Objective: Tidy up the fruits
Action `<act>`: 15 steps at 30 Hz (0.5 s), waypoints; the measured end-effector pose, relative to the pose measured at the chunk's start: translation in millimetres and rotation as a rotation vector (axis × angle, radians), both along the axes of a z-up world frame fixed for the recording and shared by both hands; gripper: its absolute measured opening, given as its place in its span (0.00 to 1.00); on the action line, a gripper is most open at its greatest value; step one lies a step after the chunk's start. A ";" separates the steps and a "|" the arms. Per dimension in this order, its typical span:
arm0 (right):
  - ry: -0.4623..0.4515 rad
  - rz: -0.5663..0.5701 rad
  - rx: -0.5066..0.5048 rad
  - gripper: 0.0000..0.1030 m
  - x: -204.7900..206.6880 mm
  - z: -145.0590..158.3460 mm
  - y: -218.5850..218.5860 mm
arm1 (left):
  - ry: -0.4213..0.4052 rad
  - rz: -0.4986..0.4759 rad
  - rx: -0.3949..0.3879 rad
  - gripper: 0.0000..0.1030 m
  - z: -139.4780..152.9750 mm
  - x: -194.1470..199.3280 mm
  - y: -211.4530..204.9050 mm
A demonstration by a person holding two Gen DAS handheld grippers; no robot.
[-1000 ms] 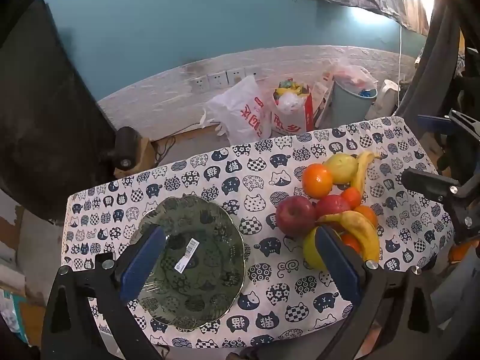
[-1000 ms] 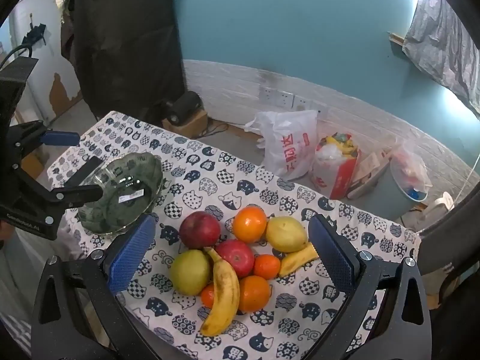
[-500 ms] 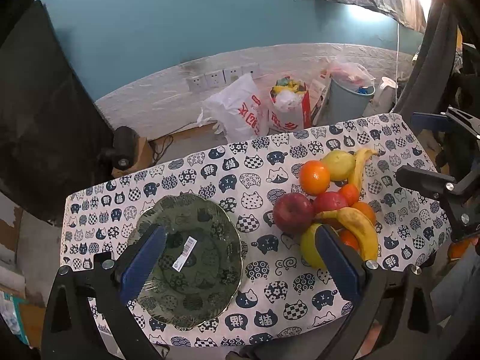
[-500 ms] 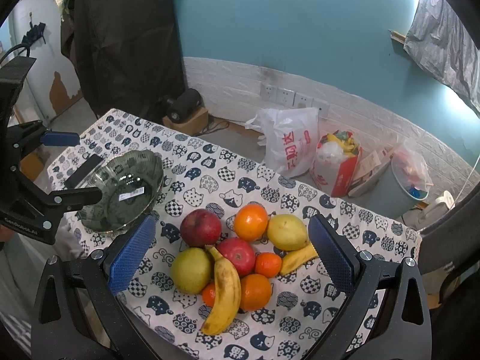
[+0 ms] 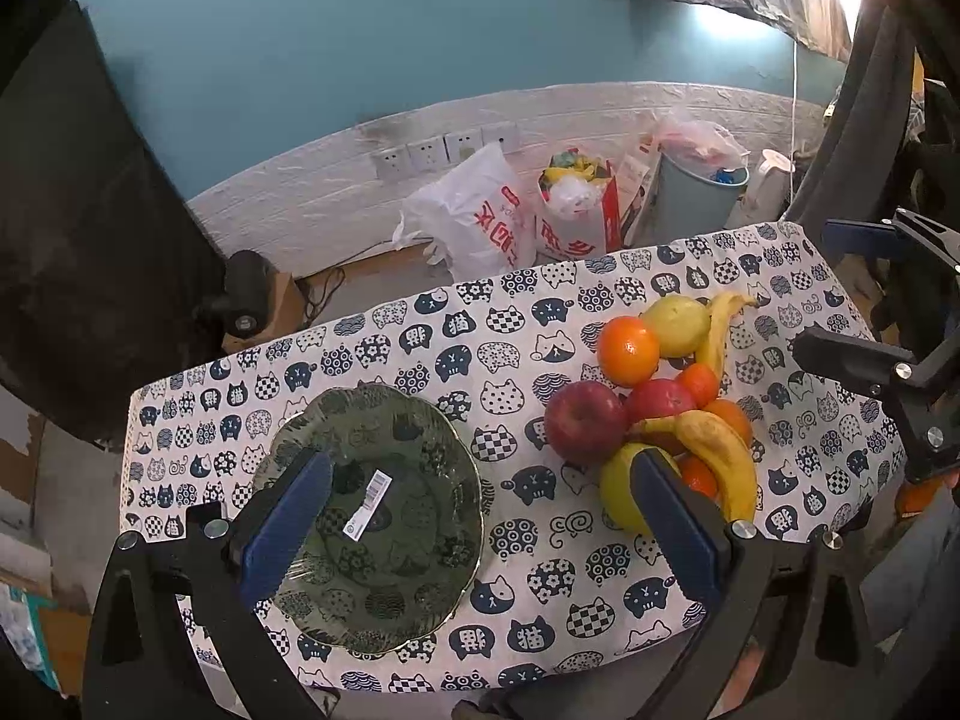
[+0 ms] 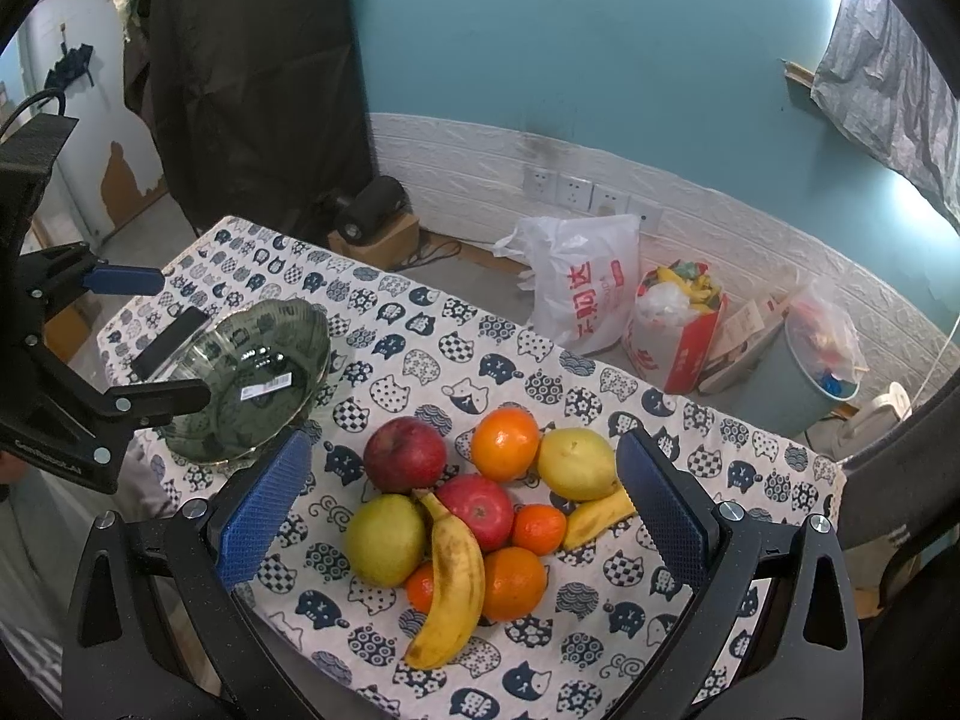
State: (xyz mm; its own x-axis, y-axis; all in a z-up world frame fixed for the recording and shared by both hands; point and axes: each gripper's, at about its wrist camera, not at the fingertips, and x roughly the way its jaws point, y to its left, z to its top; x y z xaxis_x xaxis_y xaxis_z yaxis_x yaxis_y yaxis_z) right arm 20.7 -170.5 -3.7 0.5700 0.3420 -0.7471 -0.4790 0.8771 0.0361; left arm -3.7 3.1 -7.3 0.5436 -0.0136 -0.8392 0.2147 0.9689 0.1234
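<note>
Fruit (image 6: 456,516) lay heaped directly below the right gripper (image 6: 462,510), whose jaws stood wide apart and empty. The left gripper (image 5: 480,522), likewise released, hovered over the glass bowl (image 5: 420,420). Recommended approach: descend on the topmost banana (image 6: 450,588), straddling its narrow width, since it overlapped the fruit beneath.

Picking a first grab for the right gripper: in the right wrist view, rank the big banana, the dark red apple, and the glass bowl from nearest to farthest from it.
1. Big banana, nearest, centred below the right gripper.
2. Dark red apple, behind it, slightly left.
3. Glass bowl, farthest, off to the left, under the left gripper.
</note>
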 end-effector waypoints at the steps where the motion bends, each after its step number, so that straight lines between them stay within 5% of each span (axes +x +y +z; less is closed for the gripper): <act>1: 0.000 0.001 0.000 0.97 -1.3 -0.5 0.5 | 0.001 0.000 0.000 0.98 0.0 0.2 0.0; 15: 0.003 0.000 -0.001 0.97 -3.8 -2.3 1.6 | 0.007 -0.005 -0.002 0.98 -2.5 -2.1 -2.4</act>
State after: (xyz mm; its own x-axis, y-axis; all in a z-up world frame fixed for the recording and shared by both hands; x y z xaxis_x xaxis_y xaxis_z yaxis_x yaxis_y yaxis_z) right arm 16.9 -168.9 -5.9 0.5681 0.3414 -0.7488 -0.4788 0.8772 0.0367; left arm -5.7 0.7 -9.8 0.5373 -0.0182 -0.8432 0.2209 0.9679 0.1198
